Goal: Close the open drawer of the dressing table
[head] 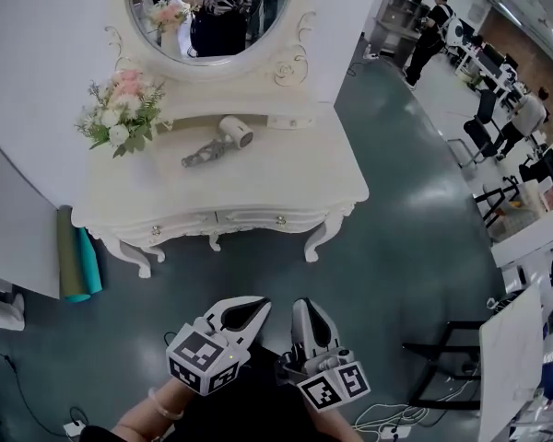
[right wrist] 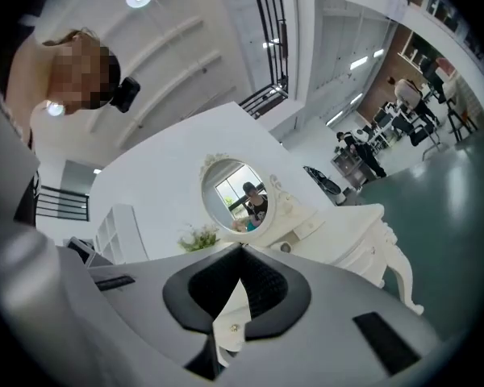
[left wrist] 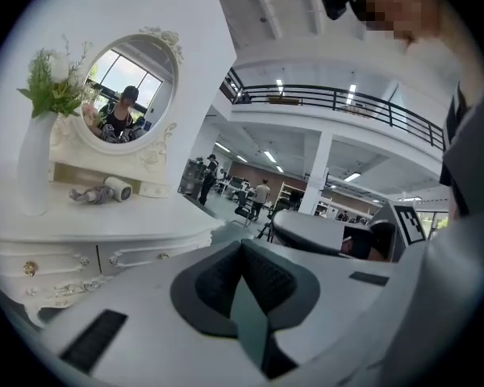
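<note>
Head view: the dressing table [head: 286, 178] is well ahead of both grippers, across bare dark green floor [head: 396, 247]. The oval mirror [head: 212, 17] is cut off by the top edge. On the tabletop are a flower bouquet [head: 120, 113] at the left, which hides its vase from me here, and a hair dryer [head: 219, 142] near the middle. The left drawer front [head: 166, 228] and right drawer front [head: 249, 219] both look flush with the table front, so I can't see inside either. A teal roll [head: 78, 265] leans by the table's left end. The room is an open workshop with people [head: 429, 35] at the right. The left gripper [head: 258, 304] and right gripper [head: 304, 304] are low in the frame, side by side.

Left gripper view: the left gripper [left wrist: 244, 248] has its jaws together at the tips, with nothing between them. The table [left wrist: 145, 224] is off to the left, and the white vase [left wrist: 34, 168] shows here. The drawer knobs [left wrist: 31, 269] are small and hard to make out. A balcony railing [left wrist: 347, 99] runs overhead.

Right gripper view: the right gripper [right wrist: 242, 252] also has its tips together and is empty. Its body hides most of the table [right wrist: 363, 232]. Only the mirror [right wrist: 234, 196], the flowers [right wrist: 198, 236] and one curved leg [right wrist: 399, 276] show.
</note>
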